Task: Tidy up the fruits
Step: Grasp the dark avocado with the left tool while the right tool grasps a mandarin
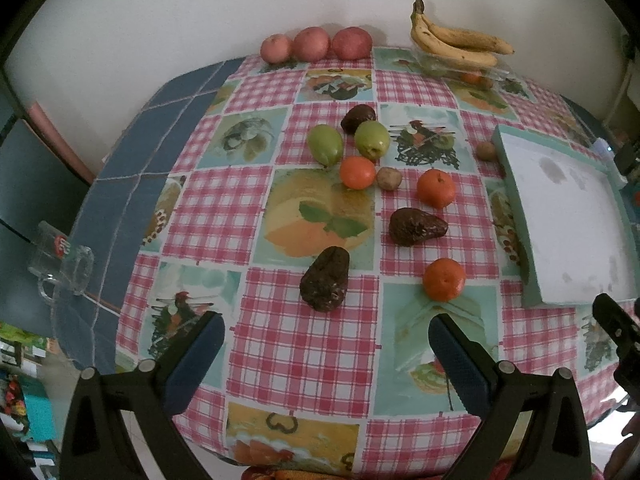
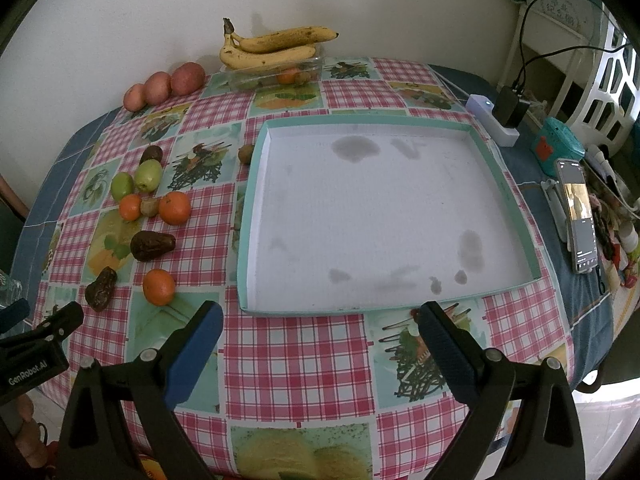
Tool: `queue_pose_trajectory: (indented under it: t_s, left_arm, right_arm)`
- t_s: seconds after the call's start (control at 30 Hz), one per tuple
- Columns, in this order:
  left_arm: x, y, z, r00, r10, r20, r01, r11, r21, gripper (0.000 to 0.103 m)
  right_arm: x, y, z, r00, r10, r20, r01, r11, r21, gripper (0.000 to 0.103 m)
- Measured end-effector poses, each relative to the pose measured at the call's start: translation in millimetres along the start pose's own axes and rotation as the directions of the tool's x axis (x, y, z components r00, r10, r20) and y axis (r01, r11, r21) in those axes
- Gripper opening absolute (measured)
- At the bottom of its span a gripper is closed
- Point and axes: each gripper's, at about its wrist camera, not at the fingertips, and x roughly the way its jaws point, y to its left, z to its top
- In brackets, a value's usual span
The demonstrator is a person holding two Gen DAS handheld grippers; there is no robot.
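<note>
Loose fruit lies on the checked tablecloth: three oranges, the nearest (image 1: 444,279), three dark avocados, the nearest (image 1: 326,278), two green fruits (image 1: 372,139), and two kiwis (image 1: 389,178). The same cluster shows at the left of the right wrist view (image 2: 152,246). A shallow white tray with a teal rim (image 2: 486,148) lies empty to the right of the fruit; it also shows in the left wrist view (image 1: 516,204). My left gripper (image 1: 326,344) is open and empty, hovering just short of the nearest avocado. My right gripper (image 2: 320,332) is open and empty before the tray's near edge.
Three red apples (image 1: 314,43) line the far wall. Bananas (image 1: 456,40) rest on a clear container holding more fruit. A glass mug (image 1: 64,264) lies at the left table edge. A phone (image 2: 578,216), charger and clutter fill the right side.
</note>
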Motion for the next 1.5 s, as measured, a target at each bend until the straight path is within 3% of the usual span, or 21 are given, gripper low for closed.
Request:
queue_pose_trajectory:
  t_s: [0.13,0.3,0.5,0.73,0.87,0.97,1.03,1.17,1.37,1.5]
  left_arm:
    - [-3,11,12,0.999,-0.032,0.027,0.033,0.999,-0.037,0.103]
    - [1,36,40,0.994,-0.106,0.039,0.111,0.972,-0.206,0.103]
    - [5,57,64,0.975,-0.149,0.164,0.193,0.934,-0.300,0.103]
    - [18,77,82,0.950,-0.180,0.255,0.264,0.899,-0.348,0.103]
    - [34,91,79,0.971,-0.157,0.180,0.217,0.894,-0.391,0.103]
    - [39,100,71,0.985,-0.087,0.150,0.142,0.901,-0.410,0.102]
    - [42,106,65,0.985,-0.095,0.143,0.147,0.897,-0.416,0.102]
    - [56,109,56,0.991,-0.108,0.080,0.133,0.888,-0.441,0.093]
    - [92,96,47,0.991,-0.126,-0.054,0.092,0.902,-0.421,0.091]
    - [101,99,41,0.988,-0.129,-0.080,0.079,0.890,-0.449,0.090]
  right_arm:
    - [-2,-1,0,0.998,0.054,0.013,-0.054,0.998,0.018,0.098]
    - [-7,5,10,0.994,0.088,0.061,-0.089,0.996,0.013,0.098]
    - [-12,21,42,0.984,0.131,0.124,-0.133,0.991,0.011,0.098]
    - [16,45,83,0.979,0.183,0.085,-0.186,0.982,0.037,0.098]
    - [30,62,93,0.975,0.208,0.078,-0.208,0.978,0.002,0.098]
    - [36,78,91,0.970,0.236,0.057,-0.233,0.971,-0.047,0.098]
    - [38,87,86,0.964,0.262,0.043,-0.258,0.962,-0.087,0.098]
    - [53,101,71,0.971,0.237,-0.027,-0.238,0.961,-0.140,0.098]
    - [76,122,50,0.965,0.227,-0.129,-0.251,0.943,-0.218,0.097]
    - [92,131,38,0.962,0.199,-0.188,-0.244,0.935,-0.257,0.097]
